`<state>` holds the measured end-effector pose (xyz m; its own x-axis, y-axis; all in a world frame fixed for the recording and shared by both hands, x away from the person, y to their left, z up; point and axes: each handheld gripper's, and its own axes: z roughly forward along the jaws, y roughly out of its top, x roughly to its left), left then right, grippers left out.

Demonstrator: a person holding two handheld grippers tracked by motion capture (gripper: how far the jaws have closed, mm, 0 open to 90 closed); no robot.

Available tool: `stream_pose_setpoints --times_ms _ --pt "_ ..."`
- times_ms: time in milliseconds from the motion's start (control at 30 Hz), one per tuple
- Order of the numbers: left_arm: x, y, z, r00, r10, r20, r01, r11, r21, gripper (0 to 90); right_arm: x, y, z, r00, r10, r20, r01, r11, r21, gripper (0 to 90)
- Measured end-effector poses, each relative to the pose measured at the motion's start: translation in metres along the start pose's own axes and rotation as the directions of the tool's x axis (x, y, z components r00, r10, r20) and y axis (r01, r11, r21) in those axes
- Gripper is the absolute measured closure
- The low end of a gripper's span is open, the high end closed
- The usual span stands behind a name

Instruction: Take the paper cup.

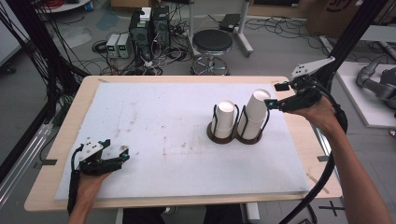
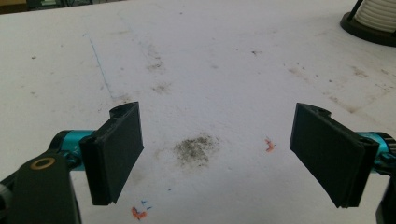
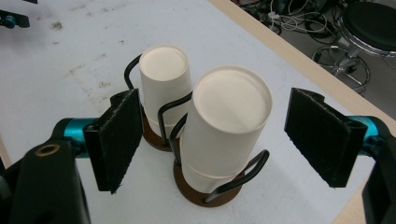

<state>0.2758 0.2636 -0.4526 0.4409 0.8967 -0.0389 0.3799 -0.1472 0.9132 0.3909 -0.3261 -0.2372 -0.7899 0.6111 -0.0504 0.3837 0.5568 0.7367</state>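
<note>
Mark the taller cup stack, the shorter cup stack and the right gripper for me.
taller cup stack (image 3: 232,100), right gripper view, flat upturned base.
shorter cup stack (image 3: 164,63), right gripper view, flat upturned base.
right gripper (image 1: 270,103), high view, between its fingertips.

You have nothing readable in front of you. The cardboard box at one o'clock on the floor carries dark print, but it is cut by the frame edge and too blurred to spell out. The small red and blue pen marks on the white mat, at seven o'clock in the left gripper view, form no letters or numbers. The white paper cups bear no print.
</note>
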Motion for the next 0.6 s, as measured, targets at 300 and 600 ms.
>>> stream_pose_setpoints --times_ms 300,600 --pt "0.000 0.000 0.000 1.0000 0.005 0.000 -0.005 1.0000 0.002 16.7 -0.011 0.015 0.010 0.9998 0.002 -0.020 0.000 0.997 0.074 20.0" --pt "-0.001 0.000 0.001 0.9999 0.008 -0.006 -0.008 0.9999 0.012 16.7 -0.020 0.023 0.020 0.9999 0.012 -0.011 -0.010 0.990 0.143 20.0"
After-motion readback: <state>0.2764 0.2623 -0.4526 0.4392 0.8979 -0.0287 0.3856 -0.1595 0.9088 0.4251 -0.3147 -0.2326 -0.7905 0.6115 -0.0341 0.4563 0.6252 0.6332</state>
